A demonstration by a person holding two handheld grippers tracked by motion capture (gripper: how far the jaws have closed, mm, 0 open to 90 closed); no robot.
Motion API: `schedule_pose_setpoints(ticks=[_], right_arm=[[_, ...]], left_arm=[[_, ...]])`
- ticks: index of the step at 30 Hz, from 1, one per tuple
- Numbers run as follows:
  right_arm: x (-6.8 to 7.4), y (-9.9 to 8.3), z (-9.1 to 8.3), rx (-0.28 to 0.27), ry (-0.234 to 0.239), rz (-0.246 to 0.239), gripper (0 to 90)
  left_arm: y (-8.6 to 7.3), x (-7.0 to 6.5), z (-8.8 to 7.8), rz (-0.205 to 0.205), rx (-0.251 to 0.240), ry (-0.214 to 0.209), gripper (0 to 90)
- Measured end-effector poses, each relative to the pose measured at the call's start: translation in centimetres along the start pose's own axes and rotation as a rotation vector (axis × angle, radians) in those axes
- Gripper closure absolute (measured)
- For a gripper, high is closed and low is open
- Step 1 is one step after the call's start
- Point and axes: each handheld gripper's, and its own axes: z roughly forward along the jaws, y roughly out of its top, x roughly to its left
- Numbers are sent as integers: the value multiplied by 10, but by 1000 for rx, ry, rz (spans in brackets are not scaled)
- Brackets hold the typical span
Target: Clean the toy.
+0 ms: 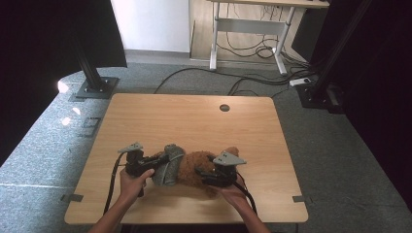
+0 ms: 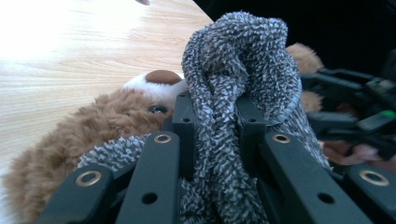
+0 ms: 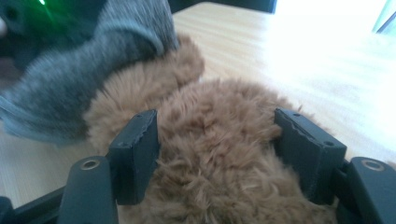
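A brown plush bear (image 1: 199,166) lies on its side near the front of the wooden table (image 1: 194,119). A grey knitted garment (image 1: 167,167) is pulled partway over it. My left gripper (image 1: 158,162) is shut on a bunched fold of that grey garment (image 2: 233,60), which stands up between its jaws (image 2: 217,112). The bear's white muzzle and brown nose (image 2: 162,77) peek out beside the fold. My right gripper (image 1: 200,174) comes in from the bear's other end. Its jaws (image 3: 217,135) stand wide on either side of the bear's furry body (image 3: 210,116) without squeezing it; the grey garment (image 3: 79,84) lies beyond.
A round cable hole (image 1: 224,108) sits at the table's far edge. Behind the table are a white desk frame (image 1: 248,26), floor cables (image 1: 252,80) and black stand bases (image 1: 96,88) at the far left and far right (image 1: 318,94).
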Motion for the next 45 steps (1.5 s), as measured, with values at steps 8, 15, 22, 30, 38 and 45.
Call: schedule_pose_setpoints(ticks=[8, 15, 22, 30, 38, 45], right_arm=[[18, -26, -11, 26, -13, -75, 337], [27, -39, -18, 16, -19, -99, 367], [30, -48, -23, -14, -18, -95, 412], [26, -48, -13, -40, -54, -141, 413], [10, -46, 2, -89, -101, -160, 413], [-13, -35, 22, -107, -132, -139, 413]], left_arm=[[-16, -5, -27, 22, 8, -31, 739], [-31, 0, -34, -40, 35, -96, 734], [-41, 0, -33, -47, 52, -105, 735], [-39, 5, -23, -53, 35, -95, 738], [-31, 6, -5, 6, 14, -27, 744], [-7, 21, 16, 29, 6, 28, 744]])
